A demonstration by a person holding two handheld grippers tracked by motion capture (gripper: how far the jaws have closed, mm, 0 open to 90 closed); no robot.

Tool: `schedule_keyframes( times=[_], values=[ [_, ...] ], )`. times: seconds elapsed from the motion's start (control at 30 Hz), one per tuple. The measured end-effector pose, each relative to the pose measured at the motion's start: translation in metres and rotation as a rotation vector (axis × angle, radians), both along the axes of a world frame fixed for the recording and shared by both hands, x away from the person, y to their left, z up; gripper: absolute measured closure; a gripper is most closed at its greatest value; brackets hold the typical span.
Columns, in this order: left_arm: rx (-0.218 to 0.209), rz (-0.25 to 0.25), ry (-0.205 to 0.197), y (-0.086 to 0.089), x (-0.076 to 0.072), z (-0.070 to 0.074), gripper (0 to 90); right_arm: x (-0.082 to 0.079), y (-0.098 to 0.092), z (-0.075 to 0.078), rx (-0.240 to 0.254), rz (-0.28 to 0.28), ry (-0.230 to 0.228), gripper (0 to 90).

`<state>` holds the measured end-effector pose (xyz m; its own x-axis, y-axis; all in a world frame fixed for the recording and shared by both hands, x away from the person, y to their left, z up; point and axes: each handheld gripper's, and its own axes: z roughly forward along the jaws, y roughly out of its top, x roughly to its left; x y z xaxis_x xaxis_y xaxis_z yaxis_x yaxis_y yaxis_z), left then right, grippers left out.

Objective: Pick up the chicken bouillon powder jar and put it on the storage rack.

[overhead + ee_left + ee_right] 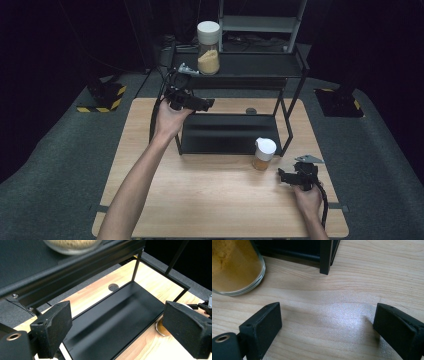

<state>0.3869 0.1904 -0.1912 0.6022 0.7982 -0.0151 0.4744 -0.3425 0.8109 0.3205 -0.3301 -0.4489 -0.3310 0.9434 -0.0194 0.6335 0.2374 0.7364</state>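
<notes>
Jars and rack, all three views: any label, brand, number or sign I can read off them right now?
None can be read.
Tall jar on the rack's top shelf: no label shows.
Small jar on the table: plain white lid, no print.
Striped yellow-and-black floor base: warning stripes, no words.

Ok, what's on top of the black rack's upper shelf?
On the upper shelf stands one tall jar with a white lid, partly filled with pale grains. The shelf's far left edge sits behind the left claw, so that part is covered.
</notes>
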Motion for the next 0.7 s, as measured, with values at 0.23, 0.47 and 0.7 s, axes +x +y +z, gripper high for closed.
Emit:
schedule_keyframes(
  times=[0.23, 0.47, 0.7],
  values=[
    [-0.008, -0.001, 0.010, 0.003, -0.002, -0.013, 9.2, 0.000, 0.000, 0.000, 0.000, 0.000, 0.000, 7.3],
    [-0.002, 0.011, 0.018, 0.003, -0.004, -0.025, 9.1, 0.000, 0.000, 0.000, 0.000, 0.000, 0.000, 7.3],
    [0.010, 0.009, 0.017, 0.000, -0.009, -0.035, 8.7, 0.000, 0.000, 0.000, 0.000, 0.000, 0.000, 7.4]
  ],
)
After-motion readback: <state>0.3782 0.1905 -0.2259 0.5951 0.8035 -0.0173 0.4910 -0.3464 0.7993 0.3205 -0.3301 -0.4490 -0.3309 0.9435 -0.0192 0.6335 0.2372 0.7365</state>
